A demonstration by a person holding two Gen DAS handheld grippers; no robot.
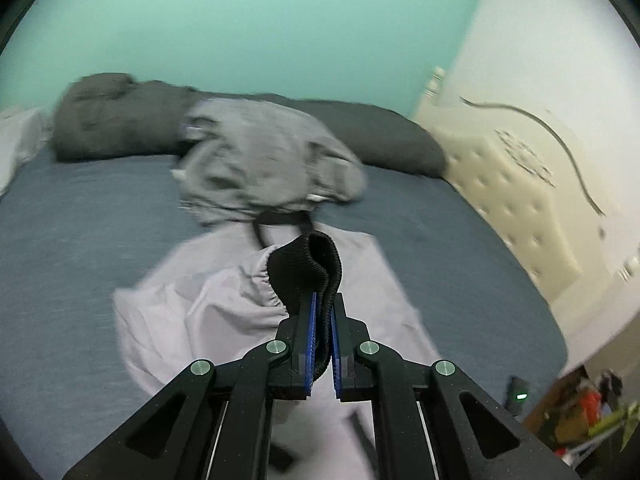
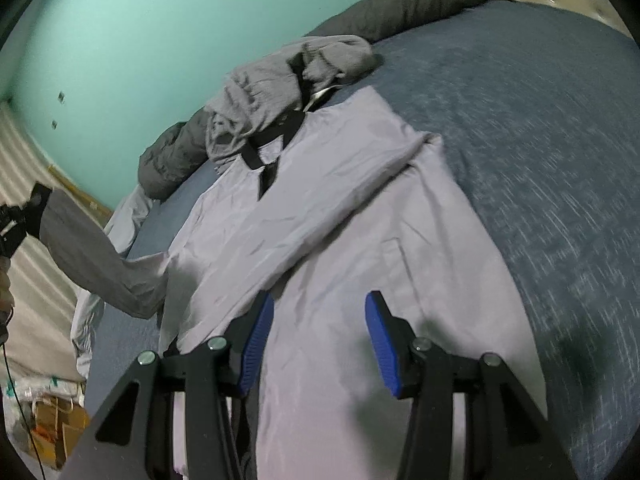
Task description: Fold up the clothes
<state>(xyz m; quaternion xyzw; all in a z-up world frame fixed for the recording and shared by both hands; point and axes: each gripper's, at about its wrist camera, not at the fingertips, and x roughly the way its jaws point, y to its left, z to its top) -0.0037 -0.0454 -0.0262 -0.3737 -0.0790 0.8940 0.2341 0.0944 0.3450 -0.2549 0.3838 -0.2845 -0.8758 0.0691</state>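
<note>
A pale lilac jacket (image 2: 328, 216) lies spread front-up across a bed covered in a blue-grey heathered sheet (image 2: 540, 128), its black-trimmed collar toward the far side; one sleeve is folded diagonally across the chest, the other (image 2: 92, 256) is lifted off the bed's edge, its black ribbed cuff (image 1: 308, 276) pinched between the closed blue pads of the left gripper (image 1: 323, 320); the right gripper (image 2: 318, 340) hovers low over the jacket's lower front, its blue-padded fingers (image 2: 382, 344) spread wide and holding nothing; behind the collar a crumpled grey garment (image 2: 276, 92) sits in a heap, partly over the jacket's neckline and against a long dark grey pillow (image 2: 404, 4) that runs along the bed's far side; the wall (image 1: 248, 16) beyond is mint green; a cream tufted headboard (image 1: 516, 196) closes one end of the bed, with a dark curved line on the white wall above it; cluttered, brightly coloured items (image 1: 580, 412), too blurred to identify, sit on the floor past the mattress corner; cardboard boxes (image 2: 56, 428) stand on the floor at the other side.
</note>
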